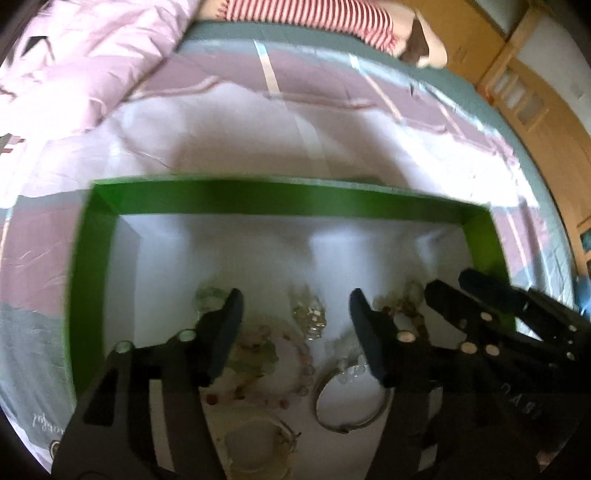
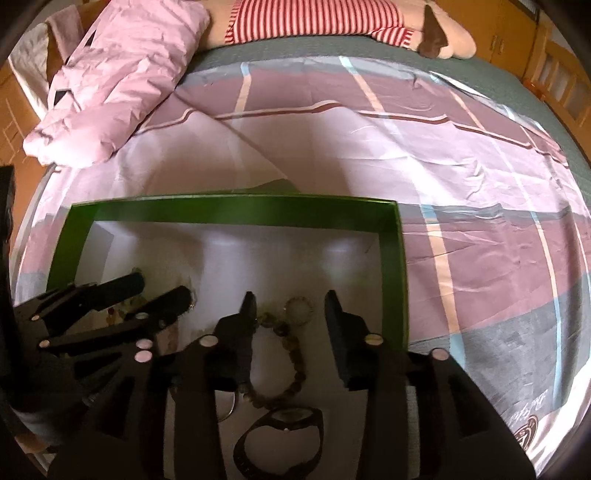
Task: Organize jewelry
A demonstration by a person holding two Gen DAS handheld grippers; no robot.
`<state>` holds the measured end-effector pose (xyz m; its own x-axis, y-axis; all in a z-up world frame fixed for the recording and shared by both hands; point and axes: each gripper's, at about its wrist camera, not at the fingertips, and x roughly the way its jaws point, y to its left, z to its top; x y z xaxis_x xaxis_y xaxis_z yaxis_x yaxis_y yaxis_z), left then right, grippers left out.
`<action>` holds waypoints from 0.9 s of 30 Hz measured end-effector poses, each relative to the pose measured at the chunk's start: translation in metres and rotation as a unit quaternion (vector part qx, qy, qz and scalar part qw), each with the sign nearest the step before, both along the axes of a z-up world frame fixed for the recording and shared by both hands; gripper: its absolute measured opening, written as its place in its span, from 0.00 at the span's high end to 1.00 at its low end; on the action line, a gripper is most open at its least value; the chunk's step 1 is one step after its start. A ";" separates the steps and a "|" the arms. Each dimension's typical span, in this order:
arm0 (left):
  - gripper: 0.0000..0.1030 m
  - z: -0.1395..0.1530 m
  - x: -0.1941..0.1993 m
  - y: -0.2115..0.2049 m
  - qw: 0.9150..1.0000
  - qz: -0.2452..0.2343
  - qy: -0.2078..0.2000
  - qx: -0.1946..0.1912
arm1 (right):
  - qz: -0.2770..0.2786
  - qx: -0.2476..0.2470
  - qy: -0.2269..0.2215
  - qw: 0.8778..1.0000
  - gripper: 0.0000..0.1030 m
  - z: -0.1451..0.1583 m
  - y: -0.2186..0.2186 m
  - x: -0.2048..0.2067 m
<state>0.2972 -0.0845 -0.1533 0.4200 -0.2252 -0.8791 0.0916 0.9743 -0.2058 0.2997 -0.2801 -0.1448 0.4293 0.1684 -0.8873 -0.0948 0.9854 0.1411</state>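
Observation:
A green box [image 1: 258, 197] with a white floor lies on the bed and holds several pieces of jewelry. My left gripper [image 1: 296, 295] hangs open over a pink bead bracelet [image 1: 299, 369], a clear crystal piece [image 1: 311, 317] and a silver bangle [image 1: 351, 410], with its pads touching none of them. My right gripper [image 1: 447, 280] reaches in beside it from the right. In the right wrist view, the right gripper [image 2: 290, 297] stands open above a brown bead bracelet [image 2: 293, 373] and a clear bead ring [image 2: 299, 310]. A black watch [image 2: 280, 439] lies nearer. The left gripper [image 2: 166, 288] is at the box's [image 2: 221, 212] left.
The box rests on a pink, mauve and grey striped sheet [image 2: 461, 184]. A folded pink quilt [image 2: 122, 74] lies at the back left and a plush toy in a red-striped top [image 2: 317, 18] at the back. A wooden bed frame [image 1: 524, 96] runs along the right.

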 end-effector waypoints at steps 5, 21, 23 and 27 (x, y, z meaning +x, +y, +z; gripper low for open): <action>0.06 0.043 -0.038 0.014 0.994 0.028 -0.086 0.054 | -0.002 0.055 -0.038 0.998 0.31 0.023 -0.016 -0.021; 0.02 0.136 -0.253 0.078 0.949 0.064 -0.282 0.128 | -0.034 -0.044 -0.196 0.979 0.13 0.104 -0.012 -0.178; 0.02 0.135 -0.256 0.084 0.955 0.066 -0.264 0.116 | -0.039 -0.042 -0.200 0.978 0.13 0.106 -0.010 -0.192; 0.02 0.128 -0.267 0.096 0.962 0.069 -0.251 0.084 | -0.034 -0.041 -0.212 0.976 0.13 0.109 -0.005 -0.212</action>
